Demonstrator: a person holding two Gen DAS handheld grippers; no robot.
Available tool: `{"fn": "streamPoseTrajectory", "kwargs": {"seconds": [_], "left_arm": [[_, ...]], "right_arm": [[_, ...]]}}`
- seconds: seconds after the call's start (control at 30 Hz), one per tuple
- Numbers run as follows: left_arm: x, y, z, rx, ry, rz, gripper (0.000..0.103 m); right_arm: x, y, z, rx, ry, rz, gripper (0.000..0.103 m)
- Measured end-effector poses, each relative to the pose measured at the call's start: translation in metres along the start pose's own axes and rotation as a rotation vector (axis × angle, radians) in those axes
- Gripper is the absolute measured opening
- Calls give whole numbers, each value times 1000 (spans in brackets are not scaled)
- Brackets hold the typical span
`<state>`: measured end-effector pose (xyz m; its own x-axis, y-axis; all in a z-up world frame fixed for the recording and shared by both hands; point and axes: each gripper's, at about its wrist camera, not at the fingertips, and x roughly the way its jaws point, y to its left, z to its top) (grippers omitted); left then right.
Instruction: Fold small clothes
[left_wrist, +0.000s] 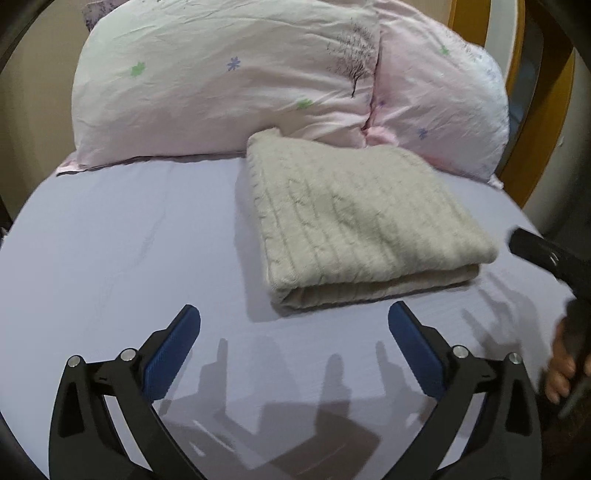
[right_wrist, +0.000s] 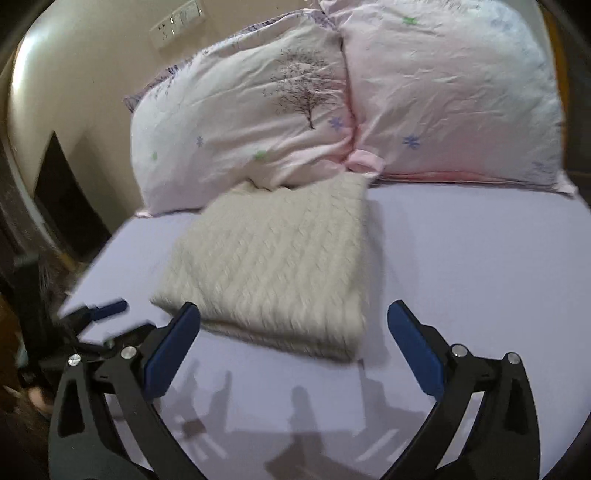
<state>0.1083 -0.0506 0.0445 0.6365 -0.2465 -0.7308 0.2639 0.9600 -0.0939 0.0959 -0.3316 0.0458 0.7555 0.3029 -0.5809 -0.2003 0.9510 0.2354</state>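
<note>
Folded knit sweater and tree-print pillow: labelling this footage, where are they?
Folded knit sweater (left_wrist: 354, 221), left wrist view, middle of its top layer.
Tree-print pillow (right_wrist: 251, 122), right wrist view, centre of its face.

The left tool (left_wrist: 294, 321) is hovering with its jaws spread wide, the blue pads (left_wrist: 173, 354) angling outward and gripping nothing. The right tool (right_wrist: 294, 321) is posing the same way, jaws wide apart and empty. In the left wrist view, the right tool's black body is showing blurred at the right edge, with the person's right hand (left_wrist: 561, 365) wrapping its handle. In the right wrist view, the left tool is appearing low at the left, blurred.
</note>
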Motion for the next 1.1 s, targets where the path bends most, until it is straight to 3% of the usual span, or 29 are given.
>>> {"fn": "streamPoseTrajectory", "kwargs": {"seconds": [0.13, 0.3, 0.5, 1.1], "left_arm": [[15, -3, -3, 19, 56, 60, 102], [33, -3, -9, 27, 125, 88, 102], [34, -5, -10, 50, 133, 112, 102], [34, -6, -10, 53, 132, 112, 102]], "right_arm": [[28, 19, -16, -50, 87, -135, 101], [59, 20, -27, -20, 193, -170, 101], [76, 27, -36, -60, 228, -259, 101], [76, 26, -37, -55, 227, -260, 101]]}}
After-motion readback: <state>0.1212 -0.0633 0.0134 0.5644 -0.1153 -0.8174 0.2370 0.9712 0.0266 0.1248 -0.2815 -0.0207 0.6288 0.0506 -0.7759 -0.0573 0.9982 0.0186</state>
